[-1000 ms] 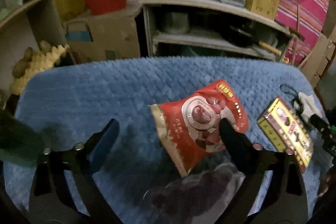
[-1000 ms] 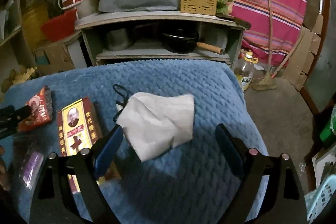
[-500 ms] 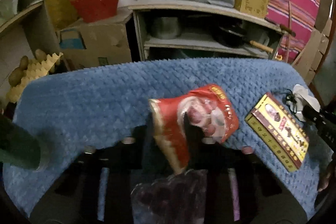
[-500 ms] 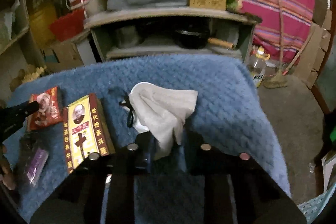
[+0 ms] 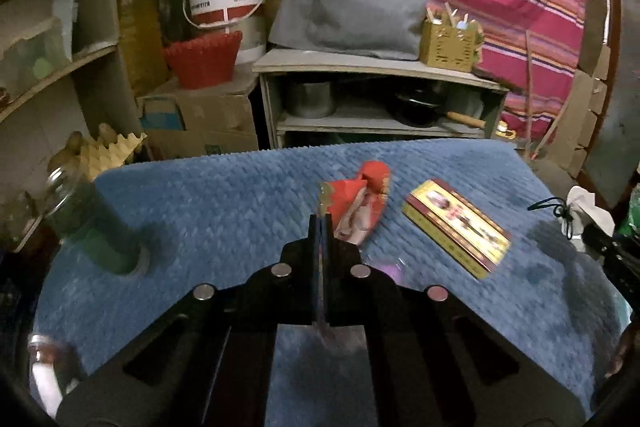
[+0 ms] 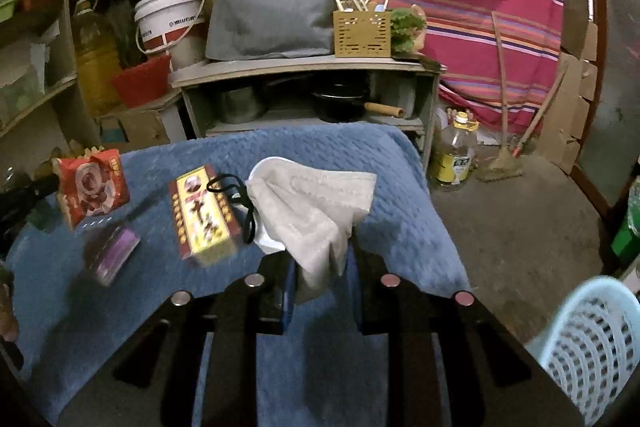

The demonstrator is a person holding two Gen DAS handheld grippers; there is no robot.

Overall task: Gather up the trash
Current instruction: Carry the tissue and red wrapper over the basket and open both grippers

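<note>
The left gripper (image 5: 322, 221) pinched the red snack packet (image 5: 356, 205); the right gripper (image 6: 320, 267) clamped the crumpled face mask (image 6: 312, 205). Best carried steadily, grips firm, to the blue basket (image 6: 592, 343) at four o'clock.

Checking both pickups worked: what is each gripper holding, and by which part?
Left gripper pinches the red snack bag by its near edge. Right gripper clamps the face mask by its lower bunched end.

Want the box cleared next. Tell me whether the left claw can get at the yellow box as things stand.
Probably not yet: the left claw is shut on the red snack packet. The yellow box lies uncovered on the blue blanket beside it.
</note>
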